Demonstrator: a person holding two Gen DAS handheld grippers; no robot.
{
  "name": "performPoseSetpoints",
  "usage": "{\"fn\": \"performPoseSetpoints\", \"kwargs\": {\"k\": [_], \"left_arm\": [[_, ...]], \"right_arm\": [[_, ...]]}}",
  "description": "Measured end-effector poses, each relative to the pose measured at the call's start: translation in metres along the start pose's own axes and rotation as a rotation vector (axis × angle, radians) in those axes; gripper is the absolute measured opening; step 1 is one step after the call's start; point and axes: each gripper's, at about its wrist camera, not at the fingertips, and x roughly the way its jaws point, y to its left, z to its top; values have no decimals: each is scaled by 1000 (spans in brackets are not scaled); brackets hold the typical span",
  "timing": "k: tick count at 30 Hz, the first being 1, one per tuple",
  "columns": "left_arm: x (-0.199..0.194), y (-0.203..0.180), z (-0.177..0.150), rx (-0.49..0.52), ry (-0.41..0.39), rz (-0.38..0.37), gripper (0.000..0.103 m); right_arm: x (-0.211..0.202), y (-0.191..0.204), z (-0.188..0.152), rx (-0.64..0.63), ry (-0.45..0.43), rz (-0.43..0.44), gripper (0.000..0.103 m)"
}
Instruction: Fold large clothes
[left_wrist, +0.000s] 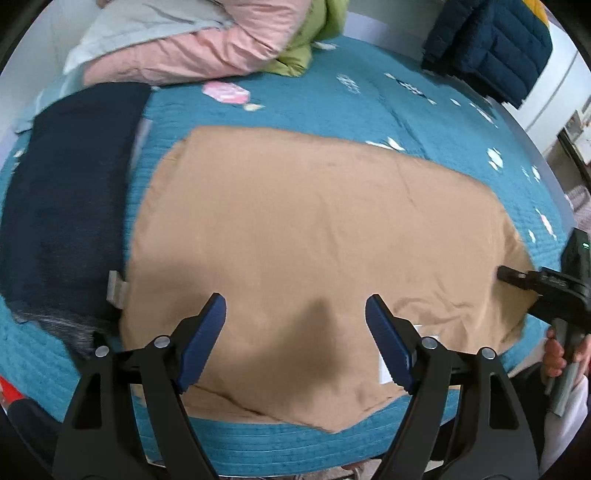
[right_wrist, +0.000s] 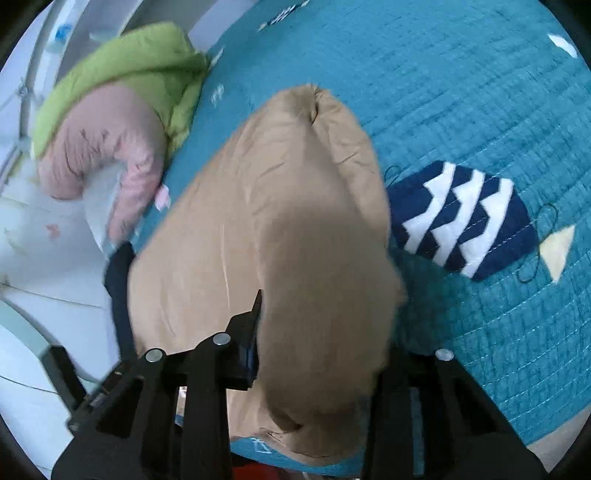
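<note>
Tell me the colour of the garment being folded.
Tan garment, plain, no pattern; clearest in the left wrist view.

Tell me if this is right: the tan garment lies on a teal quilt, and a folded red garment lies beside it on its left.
Not quite. In the left wrist view the folded garment beside the tan garment is dark navy, not red. The rest holds: the tan garment lies on the teal quilt, with the folded one on its left.

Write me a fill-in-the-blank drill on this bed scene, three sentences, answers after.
1. The tan garment lies spread on a ____ quilt.
2. The left hand-held gripper hovers above the tan cloth with its jaws ____.
3. Beside the pink jacket lies a puffy ____ one.

Missing words: teal; open; green
</note>
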Motion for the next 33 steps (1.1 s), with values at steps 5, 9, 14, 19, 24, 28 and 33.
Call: {"fn": "performPoseSetpoints", "kwargs": {"k": [5, 9, 14, 19, 24, 28, 33], "left_arm": [[2, -15, 22, -9, -24, -22, 78], [6, -31, 58, -19, -50, -53, 59], [33, -56, 109, -28, -44, -71, 14], [94, -87, 156, 22, 15, 27, 0], [149, -82, 149, -8, 123, 36, 0], [129, -72, 125, -77, 56, 2, 0], [108, -77, 94, -45, 41, 24, 0]], "right_arm": [[6, -11, 3, 110, 6, 41, 33], [-2, 4, 4, 2, -51, -20, 23], [4, 8, 6, -31, -39, -58, 23], [7, 5, 9, -24, -17, -42, 24], [9, -1, 12, -2, 6, -14, 25], [12, -3, 13, -2, 19, -13, 25], [12, -7, 13, 8, 28, -7, 26]]}}
